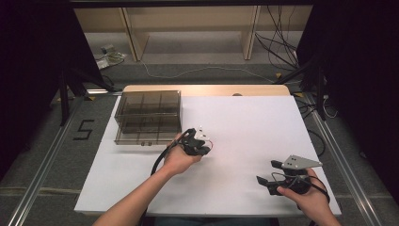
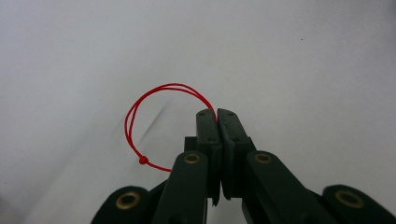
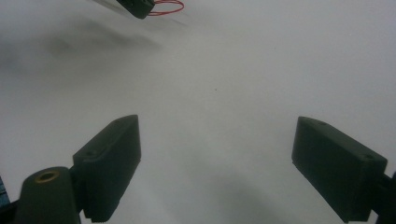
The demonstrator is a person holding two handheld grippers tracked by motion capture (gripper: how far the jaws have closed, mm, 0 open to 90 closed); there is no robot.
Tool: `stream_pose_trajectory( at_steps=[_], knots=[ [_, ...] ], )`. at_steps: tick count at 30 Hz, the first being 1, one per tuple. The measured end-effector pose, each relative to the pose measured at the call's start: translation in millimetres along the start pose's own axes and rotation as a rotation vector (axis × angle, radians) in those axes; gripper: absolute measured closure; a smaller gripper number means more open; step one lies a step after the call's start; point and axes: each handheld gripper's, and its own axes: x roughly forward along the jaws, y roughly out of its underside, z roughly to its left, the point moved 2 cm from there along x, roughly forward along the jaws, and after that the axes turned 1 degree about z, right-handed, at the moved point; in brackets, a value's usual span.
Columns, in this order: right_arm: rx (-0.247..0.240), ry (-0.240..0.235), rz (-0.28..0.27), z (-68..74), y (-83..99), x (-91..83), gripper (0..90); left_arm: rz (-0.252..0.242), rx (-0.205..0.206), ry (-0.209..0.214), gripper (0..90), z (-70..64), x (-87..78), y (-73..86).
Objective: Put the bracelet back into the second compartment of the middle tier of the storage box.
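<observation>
A white, matte table surface (image 1: 244,122) covered most of the bench, with a strip of pale wood showing along its far edge. Toward its far left corner sat a smoky, translucent plastic organizer box (image 1: 148,117), rectangular and flat-topped, its inside split by thin walls into a grid of compartments; through the tinted plastic nothing in those compartments could be made out, and two small dark fittings showed on its near face. Just beside the box's near right corner, the left gripper (image 1: 203,147) was held in the person's left hand (image 1: 179,160), a black cable trailing back along the forearm. Its two black jaws stood pressed together, clamped on a thin red string loop (image 2: 161,112). In the left gripper view the string curved out from between the jaw tips in a doubled, roughly round arc above the white surface, with a small red knot or bead (image 2: 143,160) low on its left side; the rest of the loop passed out of sight behind the jaw. Well apart, near the table's near right edge, the right gripper (image 1: 268,172) rested low in the right hand (image 1: 306,195), topped by a grey three-cornered plate, its blocky matte jaws spread wide with nothing between them.
</observation>
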Motion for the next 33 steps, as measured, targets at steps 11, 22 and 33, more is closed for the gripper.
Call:
stream_pose_trajectory(
  at_steps=[11, 22, 33],
  knots=[
    [-0.002, 0.000, 0.001, 0.0, 0.2, -0.1, 16.2, -0.032, -0.021, -0.030, 88.4, 1.6, -14.8, 0.7],
    [-0.002, 0.000, 0.001, 0.0, 0.3, -0.2, 16.2, -0.060, -0.036, -0.053, 88.4, 9.3, -28.0, 4.0],
    [-0.002, 0.001, -0.003, -0.2, 0.5, -0.7, 16.2, -0.072, -0.051, -0.065, 88.4, 11.0, -35.3, 5.0]
  ],
)
